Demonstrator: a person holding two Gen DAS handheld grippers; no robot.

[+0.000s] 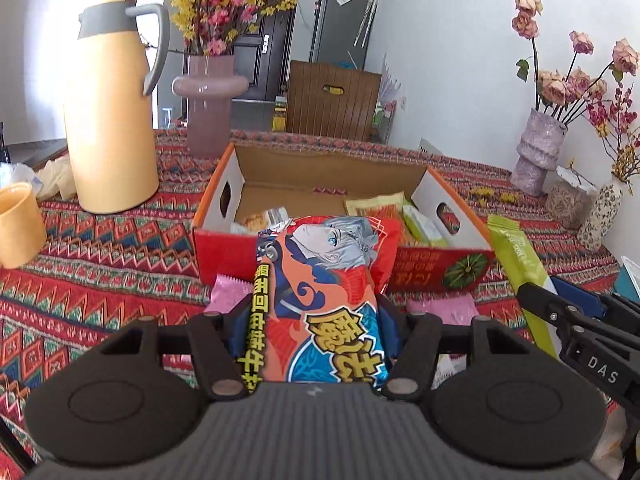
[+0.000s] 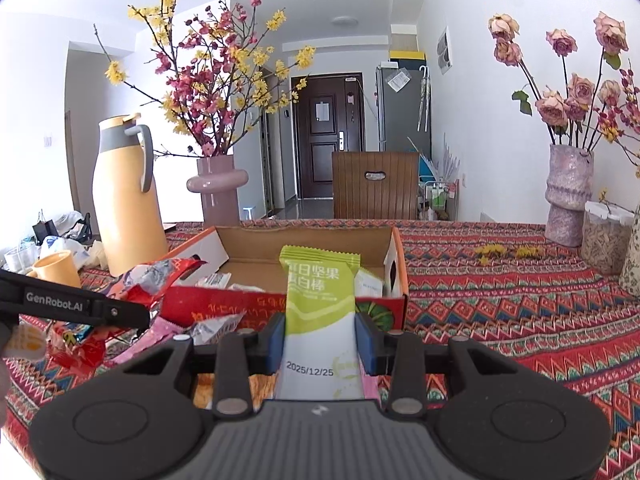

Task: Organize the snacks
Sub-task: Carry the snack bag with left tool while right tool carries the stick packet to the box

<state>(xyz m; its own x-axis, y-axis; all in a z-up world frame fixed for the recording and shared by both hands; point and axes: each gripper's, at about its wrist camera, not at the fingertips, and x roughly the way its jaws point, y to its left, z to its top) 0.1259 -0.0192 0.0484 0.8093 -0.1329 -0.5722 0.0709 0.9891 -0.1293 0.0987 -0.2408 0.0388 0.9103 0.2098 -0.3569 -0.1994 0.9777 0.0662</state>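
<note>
The open cardboard box (image 1: 328,184) sits on the table (image 1: 100,264), straight ahead of and a little below both hand-held grippers, its red printed front wall facing them. That is the relation the next move turns on: each held packet has to clear that near wall before it can go down inside.

The left hand-held gripper (image 1: 316,320) is clamped, at a middling width, on a red-and-blue instant noodle packet (image 1: 324,292). The packet's long axis runs forward along the fingers, and its far end already overlaps the box's front wall in the left wrist view, so this hand looks the nearer of the two to the box.

The right hand-held gripper (image 2: 320,340) holds a green-and-white nut protein bar (image 2: 318,312) with its jaws set narrow, the blue pads pressing on the bar's long edges. The bar also points lengthwise at the box, towards its right half, where a few flat packets (image 1: 400,212) lie against the right wall.

Both grippers tilt slightly downward towards the box, side by side, the right one showing at the right edge of the left view. More loose wrappers, among them a pink sachet (image 1: 226,292), lie on the table in front of the box, so the sorting seems only partly done.
</note>
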